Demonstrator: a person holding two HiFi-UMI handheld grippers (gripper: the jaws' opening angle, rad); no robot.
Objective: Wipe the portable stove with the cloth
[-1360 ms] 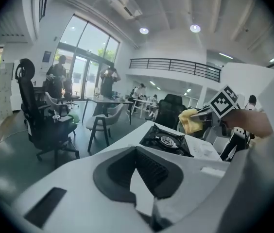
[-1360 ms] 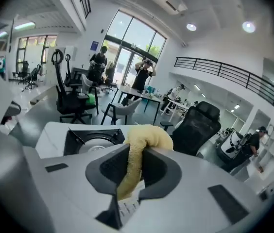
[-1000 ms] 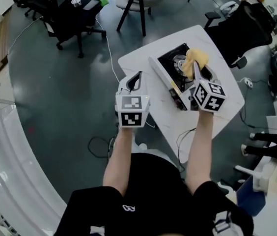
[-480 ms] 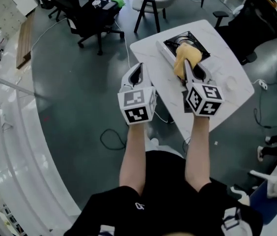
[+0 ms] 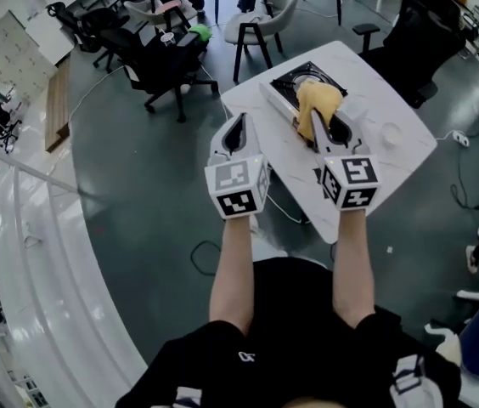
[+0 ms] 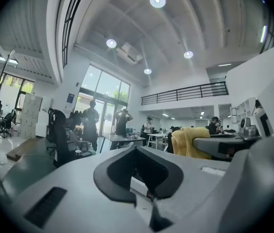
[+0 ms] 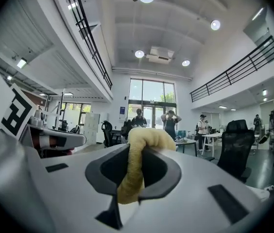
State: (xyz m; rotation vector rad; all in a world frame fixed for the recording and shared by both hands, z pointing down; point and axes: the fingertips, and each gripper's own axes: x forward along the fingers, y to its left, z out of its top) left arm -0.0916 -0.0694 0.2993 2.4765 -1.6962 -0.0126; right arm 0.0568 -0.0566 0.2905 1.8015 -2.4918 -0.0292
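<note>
The portable stove [image 5: 284, 86], white with a black top, sits on a white table [image 5: 392, 138] at the upper right of the head view. A yellow cloth [image 5: 317, 105] hangs in front of it, pinched in my right gripper [image 5: 324, 129]. In the right gripper view the cloth [image 7: 138, 152] is clamped between the shut jaws of that gripper [image 7: 127, 191], which points level into the room. My left gripper [image 5: 237, 131] is held beside it, left of the table's edge. Its jaws [image 6: 145, 191] are shut on nothing. The cloth [image 6: 190, 142] also shows in the left gripper view.
Black office chairs [image 5: 159, 53] and a white chair [image 5: 261, 15] stand beyond the table, and another black chair [image 5: 426, 19] at the far right. A cable [image 5: 210, 253] lies on the grey floor. Several people [image 7: 170, 123] stand far off by the windows.
My right gripper has lifted the cloth off the stove's burner and drawn it back toward me. Both grippers have risen to point level, and the head view has swung.
</note>
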